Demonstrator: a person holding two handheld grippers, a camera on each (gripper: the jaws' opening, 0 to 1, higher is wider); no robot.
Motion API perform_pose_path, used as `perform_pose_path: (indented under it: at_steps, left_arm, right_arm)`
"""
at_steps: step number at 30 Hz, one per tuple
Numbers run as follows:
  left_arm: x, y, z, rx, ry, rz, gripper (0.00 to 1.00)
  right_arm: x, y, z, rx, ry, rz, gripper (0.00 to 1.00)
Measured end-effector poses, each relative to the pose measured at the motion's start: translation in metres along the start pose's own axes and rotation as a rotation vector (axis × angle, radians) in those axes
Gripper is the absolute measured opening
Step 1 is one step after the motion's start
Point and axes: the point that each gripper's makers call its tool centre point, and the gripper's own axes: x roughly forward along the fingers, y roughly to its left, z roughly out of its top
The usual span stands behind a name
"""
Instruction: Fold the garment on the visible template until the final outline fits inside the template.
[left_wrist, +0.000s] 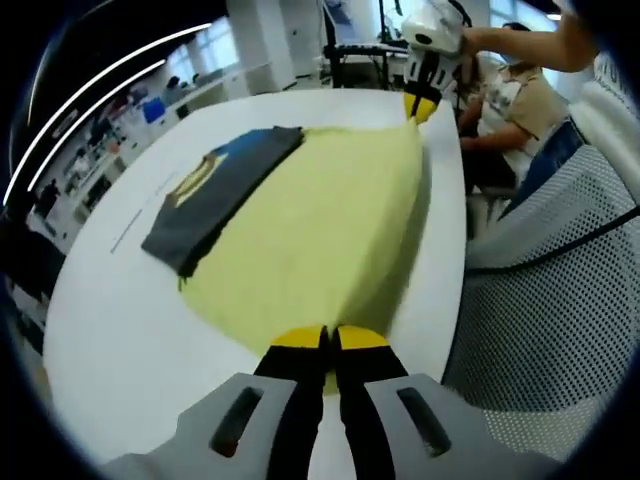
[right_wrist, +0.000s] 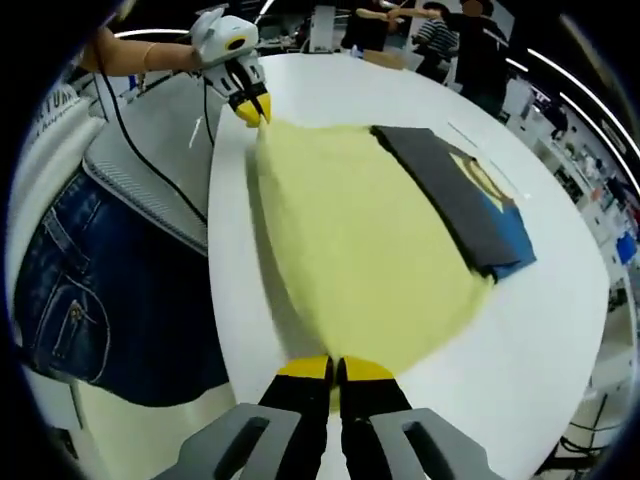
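Observation:
A pale yellow garment (left_wrist: 320, 220) is held stretched out over the white table (left_wrist: 120, 330), between the two grippers. My left gripper (left_wrist: 328, 338) is shut on its near edge. At the far corner my right gripper (left_wrist: 421, 108) pinches the cloth. In the right gripper view the right gripper (right_wrist: 335, 368) is shut on the yellow garment (right_wrist: 350, 230), and the left gripper (right_wrist: 252, 110) grips the opposite corner. A folded dark grey garment with a blue and yellow print (left_wrist: 225, 185) (right_wrist: 455, 190) lies partly under the yellow one's side.
A grey mesh chair (left_wrist: 540, 300) stands close against the table edge. A person in blue jeans (right_wrist: 90, 290) stands beside it, and another person (left_wrist: 520, 100) sits beyond. Thin faint lines (left_wrist: 128, 228) are marked on the table beside the dark garment.

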Motion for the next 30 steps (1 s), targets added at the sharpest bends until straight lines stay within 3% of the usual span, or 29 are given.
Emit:
perform_pose_path:
  at_steps: [10, 23, 30]
  left_arm:
    - [-0.017, 0.002, 0.011, 0.048, -0.001, 0.005, 0.0]
    - [-0.042, 0.007, 0.019, -0.008, -0.02, -0.015, 0.01]
    - [-0.052, -0.002, 0.022, -0.056, -0.017, -0.052, 0.01]
  right_arm:
    - [-0.017, 0.003, 0.011, -0.023, -0.015, 0.023, 0.0]
    - [-0.041, 0.017, 0.029, -0.06, -0.045, 0.069, 0.0]
    - [-0.057, 0.023, 0.036, -0.069, -0.057, 0.074, 0.0]
